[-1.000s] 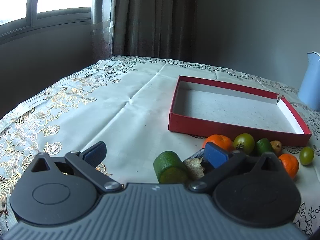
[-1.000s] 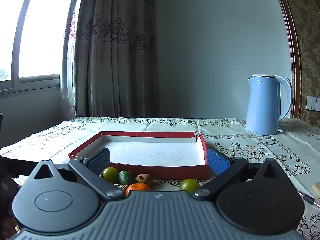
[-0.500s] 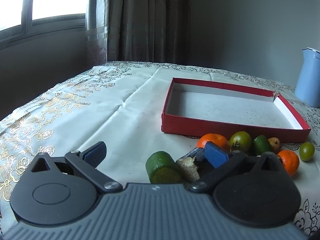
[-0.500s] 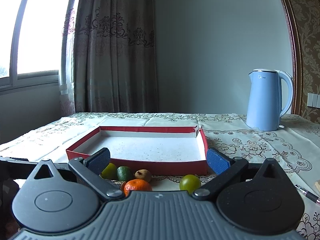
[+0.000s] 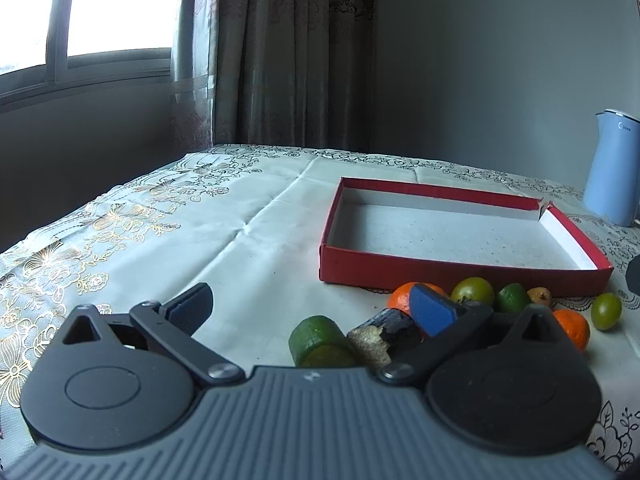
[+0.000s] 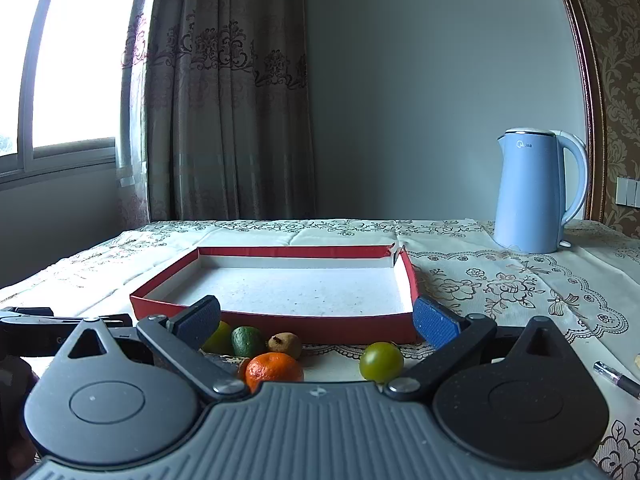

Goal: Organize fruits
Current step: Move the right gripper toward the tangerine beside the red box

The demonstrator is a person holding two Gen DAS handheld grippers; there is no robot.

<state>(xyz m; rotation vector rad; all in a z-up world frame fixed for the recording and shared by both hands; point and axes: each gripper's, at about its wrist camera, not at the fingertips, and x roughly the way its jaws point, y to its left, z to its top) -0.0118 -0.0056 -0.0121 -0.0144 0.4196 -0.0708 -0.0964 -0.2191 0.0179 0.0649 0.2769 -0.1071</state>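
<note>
Near the red box (image 6: pixel 276 324), fruits (image 6: pixel 274 366) await loading; left gripper (image 5: pixel 312 312) and right gripper (image 6: pixel 316 320) hover, jaws spread, empty.

The left tool (image 5: pixel 308 312) has a ribbed grey housing across the bottom of its view, flanked by two matte black teardrop plates, each embossed with a shallow circle and pierced by a triangular cutout near its tip. Slim black link arms pivot on silver rivet-like screws and carry blue textured pads (image 5: pixel 430 312). A small round mark sits at the housing's top centre. The right tool (image 6: pixel 316 318) is built the same: grey ribs, black plates, silver screws, blue knurled pads (image 6: pixel 434 322).
</note>
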